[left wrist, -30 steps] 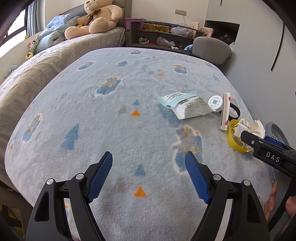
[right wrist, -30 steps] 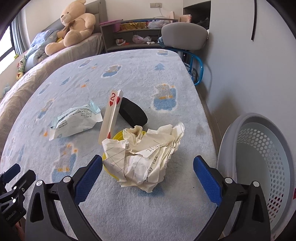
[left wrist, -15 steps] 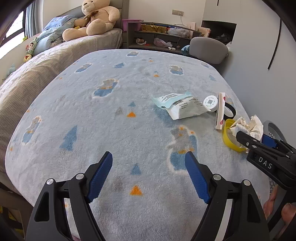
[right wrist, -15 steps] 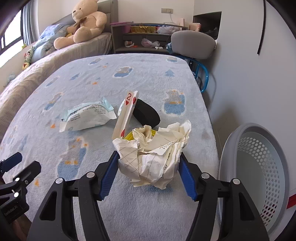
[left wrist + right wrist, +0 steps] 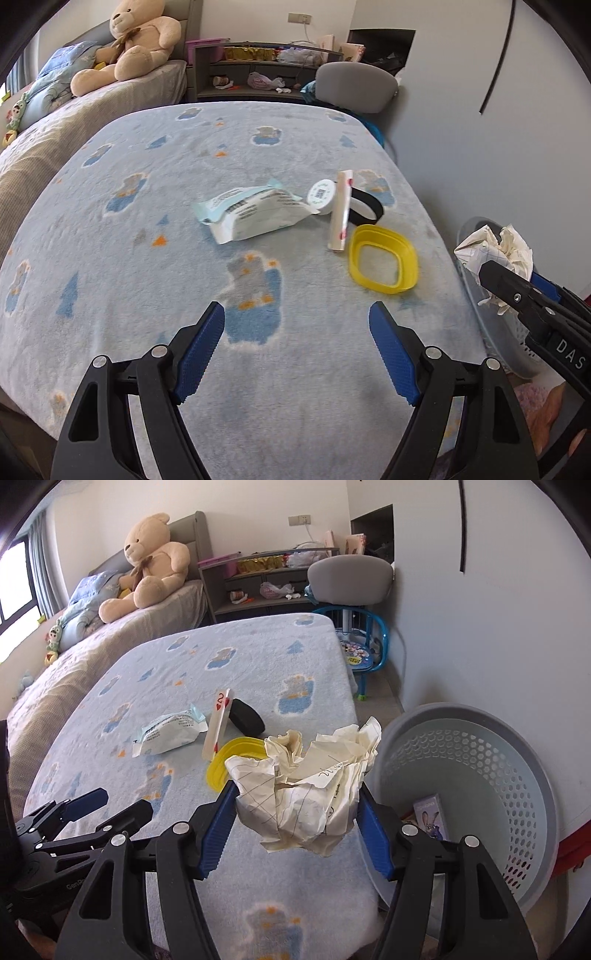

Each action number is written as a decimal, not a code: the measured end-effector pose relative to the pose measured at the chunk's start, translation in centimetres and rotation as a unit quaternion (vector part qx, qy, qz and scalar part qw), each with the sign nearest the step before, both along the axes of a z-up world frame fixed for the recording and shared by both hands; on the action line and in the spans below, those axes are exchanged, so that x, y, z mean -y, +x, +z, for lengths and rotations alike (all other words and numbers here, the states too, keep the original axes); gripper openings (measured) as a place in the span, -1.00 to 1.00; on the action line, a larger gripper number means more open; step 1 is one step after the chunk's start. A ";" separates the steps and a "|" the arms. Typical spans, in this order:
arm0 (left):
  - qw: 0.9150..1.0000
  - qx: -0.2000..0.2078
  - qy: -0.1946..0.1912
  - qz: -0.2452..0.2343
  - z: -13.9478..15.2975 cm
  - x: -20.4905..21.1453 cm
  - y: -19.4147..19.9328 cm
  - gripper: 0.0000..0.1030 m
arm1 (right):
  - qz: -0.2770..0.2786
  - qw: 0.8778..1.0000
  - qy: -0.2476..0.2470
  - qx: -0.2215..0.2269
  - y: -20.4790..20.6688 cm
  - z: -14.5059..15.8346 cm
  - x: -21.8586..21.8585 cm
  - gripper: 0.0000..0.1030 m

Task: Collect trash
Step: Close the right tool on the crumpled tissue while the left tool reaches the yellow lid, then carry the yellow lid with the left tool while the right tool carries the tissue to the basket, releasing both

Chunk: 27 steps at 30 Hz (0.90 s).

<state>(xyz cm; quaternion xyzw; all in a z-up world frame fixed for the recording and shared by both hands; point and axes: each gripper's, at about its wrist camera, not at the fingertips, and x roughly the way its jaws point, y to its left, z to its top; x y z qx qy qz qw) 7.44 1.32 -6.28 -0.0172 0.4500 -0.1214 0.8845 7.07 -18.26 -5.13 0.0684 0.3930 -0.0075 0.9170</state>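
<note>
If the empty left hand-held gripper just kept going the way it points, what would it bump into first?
Probably just the fleecy blanket: the left hand-held gripper angles down at a bare patch, short of the wipes packet, though depth is unclear.

We are in a bedroom of a home, likely a child's. A big tan plush teddy bear sits on a bed with a grey padded headboard and a beige checked cover, beside a blue cartoon-print pillow. A fleecy pale blue blanket printed with bears and little trees spreads before us. Behind it we see a cluttered grey open shelf unit, a grey upholstered chair and a small blue metal child's chair.
</note>
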 end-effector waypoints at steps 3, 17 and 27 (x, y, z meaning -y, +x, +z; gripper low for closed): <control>1.000 -0.004 -0.001 -0.018 -0.2 2.1 0.5 0.53 | -0.014 1.000 0.008 0.007 -1.2 0.4 1.6 0.19; 0.996 -0.051 0.035 -0.057 -3.7 9.1 3.8 0.53 | -0.046 0.997 0.053 0.013 -3.5 -0.6 6.5 0.19; 0.995 -0.047 0.069 -0.048 -4.8 11.2 5.9 0.53 | -0.053 0.995 0.080 0.010 -3.5 -1.6 8.1 0.19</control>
